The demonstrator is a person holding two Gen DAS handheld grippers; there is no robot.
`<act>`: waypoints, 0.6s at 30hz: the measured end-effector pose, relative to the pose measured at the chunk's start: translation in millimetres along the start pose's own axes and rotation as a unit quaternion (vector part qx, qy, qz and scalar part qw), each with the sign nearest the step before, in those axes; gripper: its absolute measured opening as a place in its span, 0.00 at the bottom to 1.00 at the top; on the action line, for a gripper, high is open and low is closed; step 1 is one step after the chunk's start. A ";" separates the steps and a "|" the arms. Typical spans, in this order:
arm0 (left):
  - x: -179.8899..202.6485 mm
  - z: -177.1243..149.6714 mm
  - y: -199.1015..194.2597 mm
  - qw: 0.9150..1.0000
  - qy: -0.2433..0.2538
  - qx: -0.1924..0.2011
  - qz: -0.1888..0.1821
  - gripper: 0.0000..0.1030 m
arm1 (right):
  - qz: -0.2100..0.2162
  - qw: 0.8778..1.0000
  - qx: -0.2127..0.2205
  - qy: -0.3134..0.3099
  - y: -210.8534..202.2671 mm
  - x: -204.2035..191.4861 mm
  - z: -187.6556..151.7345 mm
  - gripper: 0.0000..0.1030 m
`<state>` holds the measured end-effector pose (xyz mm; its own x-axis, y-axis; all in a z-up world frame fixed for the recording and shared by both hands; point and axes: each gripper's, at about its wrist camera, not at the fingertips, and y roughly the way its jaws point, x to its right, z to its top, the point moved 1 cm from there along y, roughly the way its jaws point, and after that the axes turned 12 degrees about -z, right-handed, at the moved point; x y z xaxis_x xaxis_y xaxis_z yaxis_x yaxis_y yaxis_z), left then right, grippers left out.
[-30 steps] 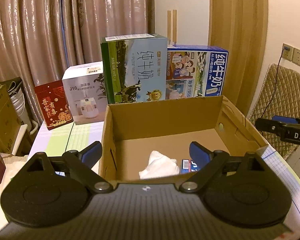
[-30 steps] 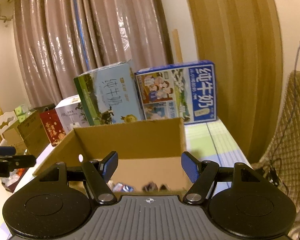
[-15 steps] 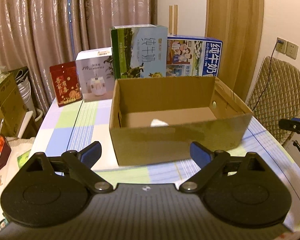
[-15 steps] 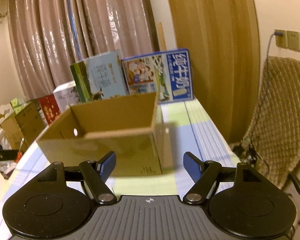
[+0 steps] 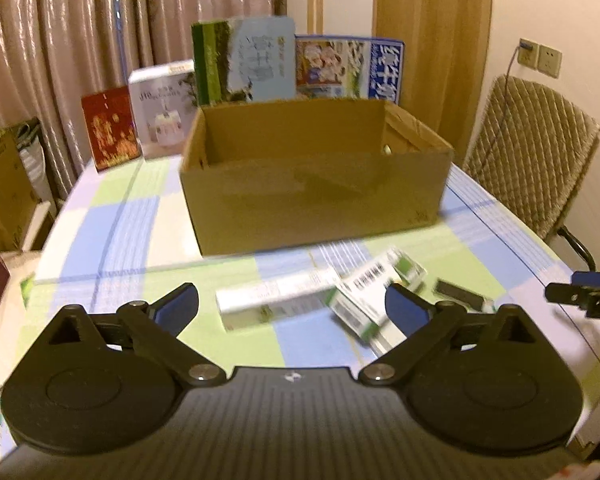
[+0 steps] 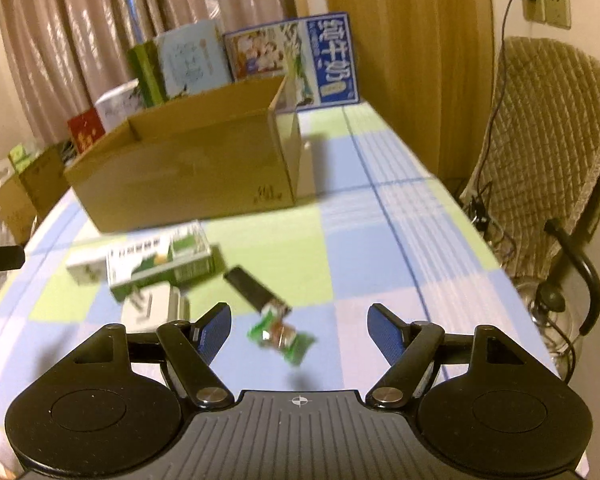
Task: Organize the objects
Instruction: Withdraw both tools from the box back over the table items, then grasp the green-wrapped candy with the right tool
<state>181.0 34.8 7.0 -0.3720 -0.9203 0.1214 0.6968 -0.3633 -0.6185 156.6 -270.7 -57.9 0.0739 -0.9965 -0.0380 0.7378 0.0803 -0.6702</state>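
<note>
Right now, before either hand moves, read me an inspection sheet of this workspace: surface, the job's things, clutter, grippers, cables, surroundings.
Surface: table under a blue, green and white checked cloth.
Job's things: open cardboard box; in front of it lie small white-and-green boxes, a black stick-like item and a green candy wrapper.
Clutter: milk cartons, a white appliance box and a red box stand behind the cardboard box.
Grippers: left gripper and right gripper both have jaws apart, holding nothing.
Cables: one cord runs down from the wall socket.
Surroundings: curtains, quilted chair.
</note>
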 end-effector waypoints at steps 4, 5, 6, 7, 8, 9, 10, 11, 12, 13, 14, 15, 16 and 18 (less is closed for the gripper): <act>9.9 -14.0 6.2 1.000 0.000 -0.013 -0.008 0.95 | -0.001 1.000 -0.010 0.003 4.7 3.3 -5.2 0.70; 12.3 -16.6 7.3 1.000 0.000 -0.016 -0.010 0.95 | 0.000 1.000 -0.013 0.006 5.6 4.7 -5.9 0.70; 14.2 -18.5 8.8 1.000 0.000 -0.018 -0.011 0.95 | 0.002 1.000 -0.015 0.007 6.5 4.0 -6.8 0.70; 15.3 -19.9 10.4 1.000 0.000 -0.020 -0.013 0.95 | 0.005 1.000 -0.017 0.005 8.0 3.8 -6.3 0.70; 16.8 -21.1 11.8 1.000 0.000 -0.022 -0.014 0.95 | 0.008 1.000 -0.019 0.001 9.8 1.1 -6.7 0.70; 17.7 -21.4 13.1 1.000 0.000 -0.023 -0.015 0.95 | 0.012 1.000 -0.021 -0.004 11.1 -1.1 -8.2 0.70; 18.7 -22.1 14.4 1.000 0.001 -0.025 -0.015 0.95 | 0.014 1.000 -0.024 -0.006 12.3 -3.1 -9.5 0.70; 20.0 -22.3 15.6 1.000 0.001 -0.026 -0.016 0.95 | 0.017 0.999 -0.028 -0.008 14.0 -5.6 -10.7 0.70; 20.4 -22.7 16.7 1.000 0.002 -0.026 -0.016 0.95 | 0.019 0.999 -0.031 -0.010 16.5 -7.4 -12.1 0.70; 20.4 -23.3 17.5 1.000 0.002 -0.027 -0.015 0.95 | 0.020 0.999 -0.033 -0.010 19.3 -9.9 -13.1 0.70; 20.2 -23.5 18.4 0.999 0.001 -0.028 -0.015 0.95 | 0.021 0.999 -0.036 -0.011 22.3 -12.1 -14.0 0.69; 20.0 -23.5 19.5 0.999 -0.001 -0.029 -0.016 0.95 | 0.022 0.999 -0.040 -0.011 25.7 -13.8 -14.8 0.68; 20.0 -23.5 20.3 0.999 -0.002 -0.030 -0.016 0.95 | 0.023 0.999 -0.043 -0.010 29.0 -15.4 -15.8 0.68; 20.2 -24.0 22.9 0.999 -0.002 -0.032 -0.017 0.95 | 0.026 0.998 -0.051 -0.002 35.1 -17.1 -17.4 0.65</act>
<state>174.8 11.4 -23.4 -0.3922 -0.9081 0.1468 0.6428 -0.3847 -0.6624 169.5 -251.2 -93.6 0.1132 -0.9910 -0.0715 0.6606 0.1288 -0.7396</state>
